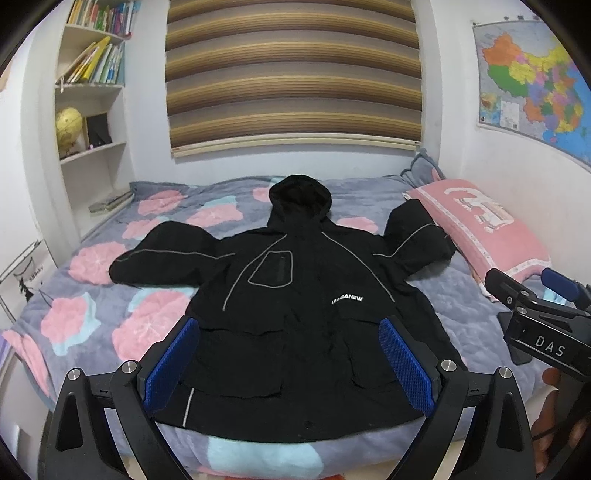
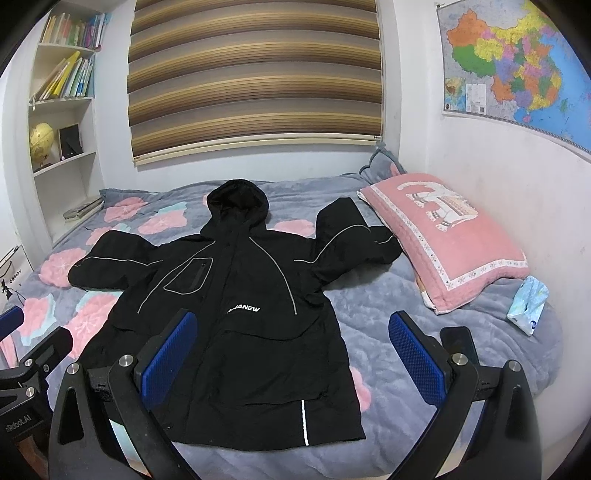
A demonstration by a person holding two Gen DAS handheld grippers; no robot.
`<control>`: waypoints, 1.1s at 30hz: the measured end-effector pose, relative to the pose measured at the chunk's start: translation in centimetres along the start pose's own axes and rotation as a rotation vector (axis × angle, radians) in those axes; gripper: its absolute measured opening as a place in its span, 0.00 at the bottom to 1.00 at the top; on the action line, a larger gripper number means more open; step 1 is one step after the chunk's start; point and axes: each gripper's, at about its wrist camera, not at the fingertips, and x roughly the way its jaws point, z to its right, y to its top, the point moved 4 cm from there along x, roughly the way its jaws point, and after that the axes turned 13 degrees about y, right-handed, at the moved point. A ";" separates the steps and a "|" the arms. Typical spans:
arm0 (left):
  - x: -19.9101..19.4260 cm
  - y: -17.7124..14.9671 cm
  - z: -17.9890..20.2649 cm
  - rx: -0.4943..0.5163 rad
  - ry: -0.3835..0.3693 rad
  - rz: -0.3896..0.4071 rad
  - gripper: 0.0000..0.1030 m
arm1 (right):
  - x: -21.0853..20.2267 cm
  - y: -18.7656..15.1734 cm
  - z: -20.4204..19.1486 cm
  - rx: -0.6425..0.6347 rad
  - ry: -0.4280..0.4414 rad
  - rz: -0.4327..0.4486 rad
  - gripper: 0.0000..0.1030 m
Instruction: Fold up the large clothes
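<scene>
Left wrist view: black hooded jacket (image 1: pixel 291 295) lies flat, sleeves spread, nothing folded yet; left gripper (image 1: pixel 290 363) and right gripper (image 2: pixel 291 360) both gape, empty.

The jacket (image 1: pixel 295 314) logo's first letters are creased, perhaps unreadable. The frame edge crops the map (image 2: pixel 517 70). Book (image 1: pixel 99 18) titles are too small to read.

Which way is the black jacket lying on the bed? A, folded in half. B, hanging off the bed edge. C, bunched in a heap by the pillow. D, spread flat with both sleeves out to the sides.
D: the black jacket lies flat on the bed, sleeves out, hood toward the window.
</scene>
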 end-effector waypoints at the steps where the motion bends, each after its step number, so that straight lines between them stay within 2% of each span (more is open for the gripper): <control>1: 0.0 0.0 0.0 0.000 0.002 0.001 0.95 | 0.0 0.0 0.0 -0.002 -0.002 0.000 1.00; 10: 0.1 -0.2 0.3 0.010 -0.014 -0.012 0.95 | 0.0 -0.1 0.1 0.000 -0.009 -0.006 1.00; 16: 0.4 -0.3 0.5 0.017 0.010 -0.015 0.95 | 0.3 -0.3 0.3 0.004 -0.008 -0.017 1.00; 20: 0.6 -0.5 0.6 0.026 0.008 -0.036 0.95 | 0.6 -0.5 0.2 0.007 0.024 -0.030 1.00; 33: 0.9 -0.9 0.6 0.027 0.033 -0.043 0.95 | 1.4 -0.7 -0.7 -0.010 0.013 -0.045 1.00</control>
